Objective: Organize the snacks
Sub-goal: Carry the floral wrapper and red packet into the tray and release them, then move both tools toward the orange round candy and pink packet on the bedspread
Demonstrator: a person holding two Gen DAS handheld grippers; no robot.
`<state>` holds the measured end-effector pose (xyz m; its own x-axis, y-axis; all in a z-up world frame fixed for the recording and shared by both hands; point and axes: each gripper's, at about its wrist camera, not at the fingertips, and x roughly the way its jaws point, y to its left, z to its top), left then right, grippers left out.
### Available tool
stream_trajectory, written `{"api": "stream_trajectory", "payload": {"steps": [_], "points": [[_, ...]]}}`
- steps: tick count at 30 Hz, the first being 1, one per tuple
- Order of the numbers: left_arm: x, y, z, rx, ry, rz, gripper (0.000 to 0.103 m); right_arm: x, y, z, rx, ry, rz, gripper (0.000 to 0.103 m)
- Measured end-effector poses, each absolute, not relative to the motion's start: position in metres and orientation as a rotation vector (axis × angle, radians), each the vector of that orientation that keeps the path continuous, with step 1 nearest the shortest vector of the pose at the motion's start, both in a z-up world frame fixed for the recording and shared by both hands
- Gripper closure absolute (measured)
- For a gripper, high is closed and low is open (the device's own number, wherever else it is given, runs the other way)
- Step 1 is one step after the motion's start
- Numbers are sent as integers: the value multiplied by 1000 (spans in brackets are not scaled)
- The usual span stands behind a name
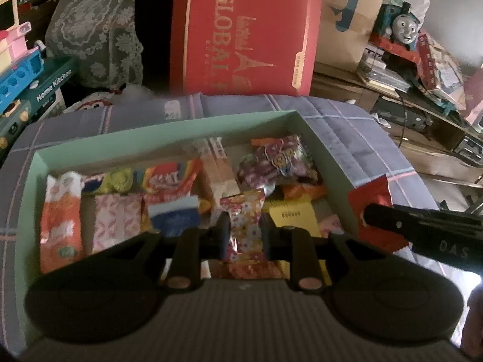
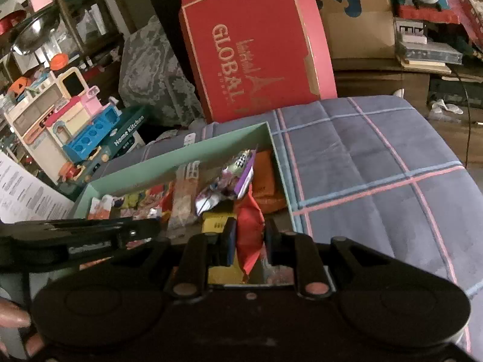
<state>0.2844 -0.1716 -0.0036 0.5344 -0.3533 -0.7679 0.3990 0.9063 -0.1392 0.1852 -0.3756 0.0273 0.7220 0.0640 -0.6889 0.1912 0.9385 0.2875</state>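
Mint-green box (image 1: 169, 126) on plaid blanket (image 2: 362, 157) already filled with many snacks. Floral packet (image 1: 245, 226) clamped in left gripper (image 1: 243, 235), red packet (image 2: 249, 241) clamped in right gripper (image 2: 249, 241), both over box, not yet placed.

The left gripper (image 1: 244, 231) points forward and downward, its jaws closed tight on a flowered snack packet (image 1: 245, 226) that stands upright between them. The right gripper (image 2: 250, 242) tilts down likewise, jaws clamped on a red snack packet (image 2: 249, 235). In the left wrist view the right gripper reaches in from the right edge; in the right wrist view the left one crosses from the left. Fingertips (image 2: 13, 316) of a hand show at that view's lower left edge.
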Motion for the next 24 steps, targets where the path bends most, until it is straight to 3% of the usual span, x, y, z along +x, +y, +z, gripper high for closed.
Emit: {"api": "stream_trajectory", "payload": {"steps": [1, 2, 3, 4, 5, 6, 7, 8, 14, 24], "points": [[289, -175, -5, 59, 903, -442, 79, 189, -375, 26, 363, 764, -69, 81], [293, -176, -7, 60, 904, -426, 67, 193, -377, 26, 376, 761, -69, 79], [296, -178, -10, 61, 909, -410, 54, 195, -379, 25, 387, 755, -68, 68], [298, -178, -12, 60, 911, -393, 31, 197, -379, 25, 393, 748, -68, 54], [297, -177, -13, 60, 899, -375, 20, 197, -378, 26, 394, 738, -71, 46], [295, -177, -14, 66, 891, -365, 16, 196, -379, 27, 390, 728, -77, 29], [294, -176, -15, 72, 889, -360, 11, 195, -379, 28, 386, 717, -86, 19], [292, -176, -16, 77, 890, -358, 6, 193, -379, 29, 382, 705, -90, 17], [276, -171, -20, 71, 917, -367, 1, 180, -379, 31, 378, 697, -113, 1], [235, -153, -5, 66, 915, -376, 0, 146, -373, 40, 396, 723, -112, 0]]}}
